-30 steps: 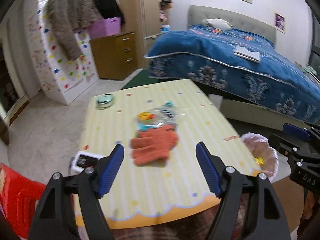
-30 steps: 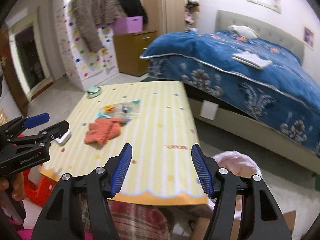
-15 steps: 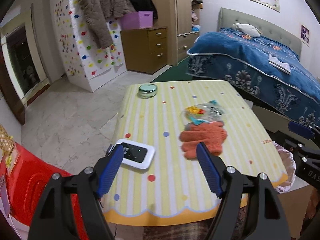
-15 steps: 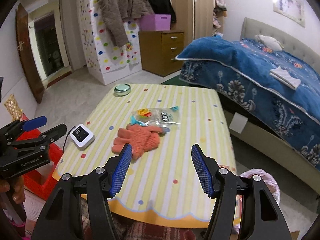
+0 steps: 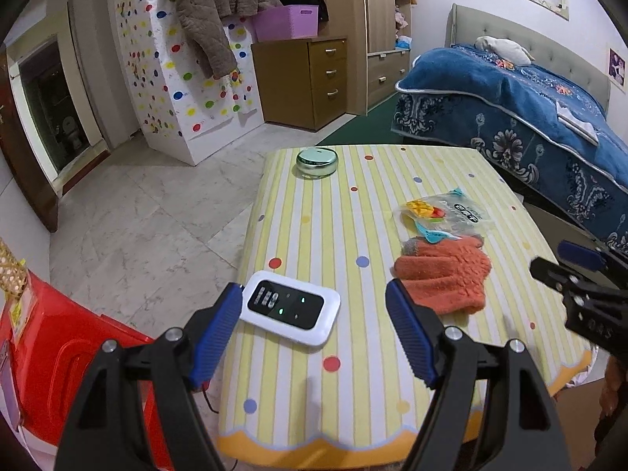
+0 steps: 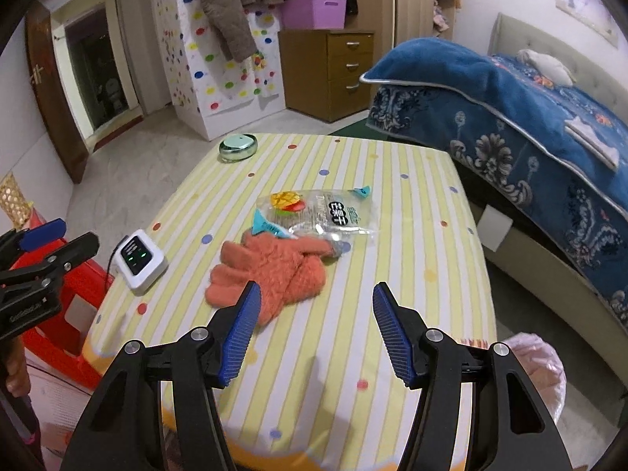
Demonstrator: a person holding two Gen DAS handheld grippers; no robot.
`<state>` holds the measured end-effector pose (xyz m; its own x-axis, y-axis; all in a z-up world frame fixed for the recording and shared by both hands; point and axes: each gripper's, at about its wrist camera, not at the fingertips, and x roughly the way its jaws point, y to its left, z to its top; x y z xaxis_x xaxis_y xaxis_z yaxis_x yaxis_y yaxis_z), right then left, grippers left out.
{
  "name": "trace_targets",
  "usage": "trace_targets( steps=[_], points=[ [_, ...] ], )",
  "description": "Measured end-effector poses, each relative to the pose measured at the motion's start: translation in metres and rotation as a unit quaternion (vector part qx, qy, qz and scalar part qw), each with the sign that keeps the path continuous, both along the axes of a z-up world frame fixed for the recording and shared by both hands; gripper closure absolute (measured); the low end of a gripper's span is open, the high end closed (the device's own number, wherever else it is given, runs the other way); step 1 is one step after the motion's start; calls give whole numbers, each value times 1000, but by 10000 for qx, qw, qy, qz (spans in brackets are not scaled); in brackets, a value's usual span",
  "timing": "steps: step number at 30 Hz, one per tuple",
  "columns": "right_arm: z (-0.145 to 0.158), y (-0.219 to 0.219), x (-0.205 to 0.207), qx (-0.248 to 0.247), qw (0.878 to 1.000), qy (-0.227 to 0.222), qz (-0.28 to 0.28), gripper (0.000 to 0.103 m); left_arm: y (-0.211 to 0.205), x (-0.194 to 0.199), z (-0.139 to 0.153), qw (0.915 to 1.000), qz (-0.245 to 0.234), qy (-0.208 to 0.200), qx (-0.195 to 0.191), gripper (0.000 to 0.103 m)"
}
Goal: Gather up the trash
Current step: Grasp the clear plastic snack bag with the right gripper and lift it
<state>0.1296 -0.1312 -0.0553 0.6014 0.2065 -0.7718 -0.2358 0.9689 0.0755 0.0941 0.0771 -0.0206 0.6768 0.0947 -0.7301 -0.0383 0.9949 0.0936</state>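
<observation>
A bed (image 5: 530,117) under a dark blue patterned cover fills the right side of the room, and a white wardrobe (image 5: 172,90) dotted with coloured spots stands at the back left with a brown jacket (image 5: 204,4) hung over it. Beside it is a brown chest of drawers (image 5: 314,78) carrying a purple bin (image 5: 290,21).

Nearer, the counter (image 5: 333,212) wears a yellow-and-white striped cloth with coloured dots. A red plastic stool (image 5: 66,353) sits just off its left edge, and a pink-lined trash bag (image 6: 537,369) shows just beyond its near right corner.

On the counter, a pair of orange gloves (image 6: 271,271) lies in the middle. Touching their far side is the trash: a clear crumpled snack wrapper (image 6: 325,212) with a fruit picture and blue corners. A white pocket device (image 5: 290,306) with a dark screen and green lights rests near the left edge, and a small round green tin (image 5: 317,161) sits at the far left corner.

The left claw (image 5: 314,333) hangs over the near left part of the counter, its blue pads spread wide with nothing gripped; the white device lies beyond the tips. The right claw (image 6: 314,329) hangs over the near edge, spread and empty, its jaws having just narrowed slightly, with the gloves just ahead of its left pad.
</observation>
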Motion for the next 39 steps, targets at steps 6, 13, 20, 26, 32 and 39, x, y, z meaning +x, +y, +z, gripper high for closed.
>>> trace_targets(
  steps=[6, 13, 20, 26, 32, 39],
  points=[
    [-16, -3, 49, -21, 9998, 112, -144, 39, -3, 22, -3, 9999, -72, -15, 101, 29],
    [-31, 30, 87, -318, 9989, 251, 235, 23, 1, 47, -9, 9999, -11, 66, 105, 29],
    [-40, 70, 97, -606, 9958, 229, 643, 26, 15, 57, -18, 9997, 164, 154, 29, 29],
    [-55, 89, 106, -1004, 9924, 421, 567, 27, 28, 64, -27, 9993, 315, 213, 38, 29],
    [-70, 107, 108, -1477, 9866, 496, 486, 29, 37, 64, -29, 9988, 434, 237, -23, 29],
    [-55, 96, 108, -958, 9928, 689, 205, 74, 39, 53, -23, 9990, 399, 169, -118, 29]
  ],
)
